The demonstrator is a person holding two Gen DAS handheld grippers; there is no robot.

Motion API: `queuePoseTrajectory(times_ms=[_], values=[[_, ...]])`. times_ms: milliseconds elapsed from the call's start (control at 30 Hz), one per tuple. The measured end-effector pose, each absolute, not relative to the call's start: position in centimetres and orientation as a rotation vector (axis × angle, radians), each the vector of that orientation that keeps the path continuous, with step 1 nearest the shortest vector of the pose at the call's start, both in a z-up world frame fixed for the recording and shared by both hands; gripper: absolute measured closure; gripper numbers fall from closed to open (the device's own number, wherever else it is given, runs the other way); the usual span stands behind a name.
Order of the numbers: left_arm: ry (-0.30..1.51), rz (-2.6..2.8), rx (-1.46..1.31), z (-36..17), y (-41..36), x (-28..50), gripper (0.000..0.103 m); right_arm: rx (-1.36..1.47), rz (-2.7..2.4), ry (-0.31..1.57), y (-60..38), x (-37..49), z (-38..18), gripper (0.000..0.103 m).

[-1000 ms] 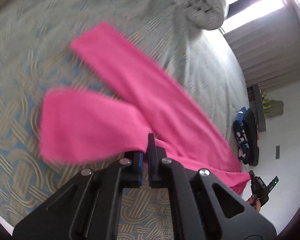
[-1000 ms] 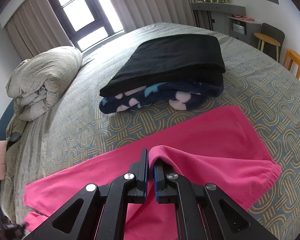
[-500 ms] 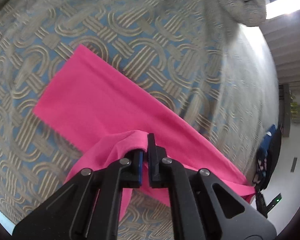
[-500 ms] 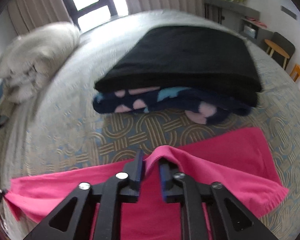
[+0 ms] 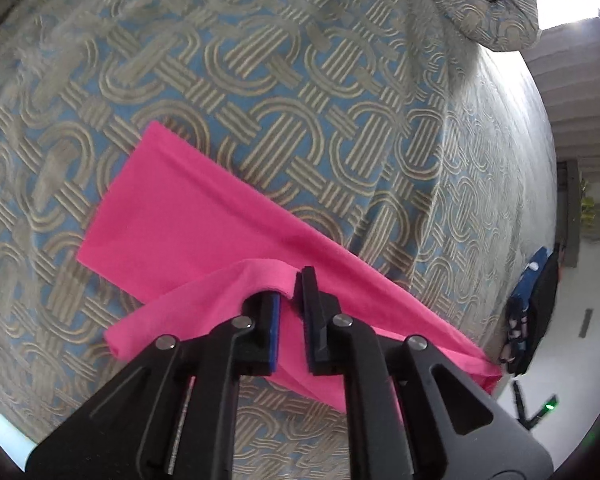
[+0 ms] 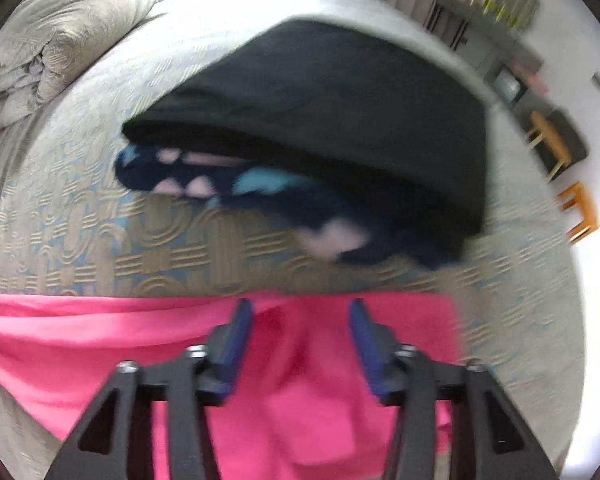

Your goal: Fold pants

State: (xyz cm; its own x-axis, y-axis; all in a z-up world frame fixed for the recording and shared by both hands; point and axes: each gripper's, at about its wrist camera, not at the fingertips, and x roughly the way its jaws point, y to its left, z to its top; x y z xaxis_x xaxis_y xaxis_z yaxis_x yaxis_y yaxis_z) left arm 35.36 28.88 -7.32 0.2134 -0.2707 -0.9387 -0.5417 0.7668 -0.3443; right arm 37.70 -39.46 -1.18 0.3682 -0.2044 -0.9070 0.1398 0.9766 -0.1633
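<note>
Pink pants [image 5: 204,216] flat on patterned bed [image 5: 260,92], one leg laid over other. Left tool [image 5: 288,300] opening – fold of cloth draped between jaws. Right tool [image 6: 300,340] spreading over waist end, gripping nothing. Fabric looks light, soft, floppy – best pinched at hem or waist corners.

the pants [image 5: 204,216] are bright pink, soft knit fabric, lying flat across the patterned bedspread. one leg is folded over the other, its hem edge raised.

Pink pants [image 5: 204,216] now folded leg over leg, right gripper [image 6: 300,336] fingers opening, cloth released.
</note>
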Motion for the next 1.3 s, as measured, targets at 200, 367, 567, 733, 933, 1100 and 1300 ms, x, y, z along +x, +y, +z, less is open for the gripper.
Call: queuePoseTrajectory(times_ms=[200,367,567,733,933,1100,1300], values=[[1.348,0.23,-0.567,-5.2,27.1,34.6,0.092,-0.187,-0.097,1.065,-41.1,31.3,1.7,0.035],[1.336,0.246,-0.532,-4.4,26.8,34.1,0.09,-0.615,-0.12,1.047,-39.4,26.9,-2.6,0.033],[1.346,0.266,-0.558,-4.0,26.9,33.1,0.089,-0.681,-0.095,1.048,-40.6,28.1,-5.7,0.033],[1.342,0.292,-0.499,-2.5,26.5,32.7,0.081,-0.623,-0.02,1.065,-40.6,30.8,-7.5,0.047],[1.298,0.357,-0.4,-1.6,26.8,33.0,0.067,0.562,0.012,1.196,-53.9,34.2,-8.5,0.091],[1.31,0.343,-0.39,-2.6,26.5,32.7,0.066,1.237,0.002,1.236,-59.9,32.2,-13.5,0.093],[1.337,0.265,-0.288,-4.2,22.9,31.3,0.066,0.98,-0.004,1.253,-58.6,32.9,-11.3,0.089]])
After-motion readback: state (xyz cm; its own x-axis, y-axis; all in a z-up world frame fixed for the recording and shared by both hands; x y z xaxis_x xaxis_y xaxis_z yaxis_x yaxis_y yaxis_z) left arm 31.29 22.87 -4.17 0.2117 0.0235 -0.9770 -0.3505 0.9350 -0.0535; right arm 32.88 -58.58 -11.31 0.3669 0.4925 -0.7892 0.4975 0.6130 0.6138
